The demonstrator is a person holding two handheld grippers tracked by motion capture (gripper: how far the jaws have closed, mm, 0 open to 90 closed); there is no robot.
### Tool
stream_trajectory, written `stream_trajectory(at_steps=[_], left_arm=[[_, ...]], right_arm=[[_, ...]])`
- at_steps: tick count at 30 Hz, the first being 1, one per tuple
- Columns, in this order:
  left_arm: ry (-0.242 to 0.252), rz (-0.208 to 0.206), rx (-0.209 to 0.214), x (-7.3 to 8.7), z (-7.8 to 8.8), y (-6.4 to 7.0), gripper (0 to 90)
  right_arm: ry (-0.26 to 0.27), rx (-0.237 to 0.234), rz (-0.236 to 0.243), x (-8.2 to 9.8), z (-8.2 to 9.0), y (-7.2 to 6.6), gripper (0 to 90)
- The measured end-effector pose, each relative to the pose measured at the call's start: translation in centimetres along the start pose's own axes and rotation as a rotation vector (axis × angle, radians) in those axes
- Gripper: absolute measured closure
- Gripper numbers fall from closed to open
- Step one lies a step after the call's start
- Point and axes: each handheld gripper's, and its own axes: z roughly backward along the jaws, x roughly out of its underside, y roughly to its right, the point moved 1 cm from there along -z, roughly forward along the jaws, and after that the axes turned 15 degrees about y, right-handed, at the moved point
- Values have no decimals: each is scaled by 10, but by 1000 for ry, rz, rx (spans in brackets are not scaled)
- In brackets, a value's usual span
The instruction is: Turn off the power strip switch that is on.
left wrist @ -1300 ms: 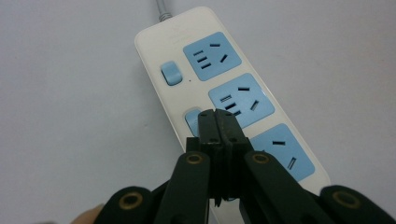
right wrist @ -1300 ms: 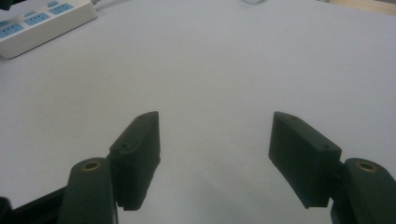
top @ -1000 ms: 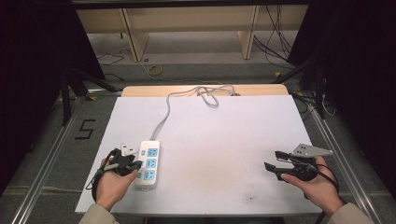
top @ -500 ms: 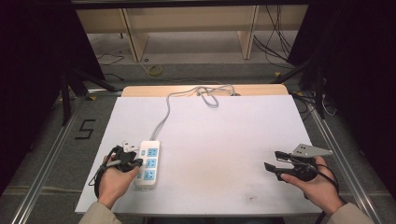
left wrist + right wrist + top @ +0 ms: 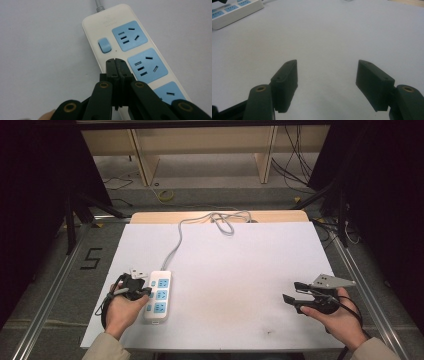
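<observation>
The white plastic power strip with blue sockets lies near the left edge of the white table. The left gripper, pinched tight and empty, points at its blue switch. It should push straight down and gently. The right gripper waits wide open at the right.

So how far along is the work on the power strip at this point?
Early. The left gripper, jaws shut and empty, has its tips over the power strip just below the blue switch; whether they touch is unclear. All visible sockets are free. The right gripper waits open over the white table. Pressing the switch looks like what's left.
</observation>
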Motion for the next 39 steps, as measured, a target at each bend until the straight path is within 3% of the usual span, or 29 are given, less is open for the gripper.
stream_trajectory(at_steps=[39], left_arm=[[-42, -38, 8, -4, -8, 7, 900]], right_arm=[[-10, -2, 4, 0, -1, -1, 342]])
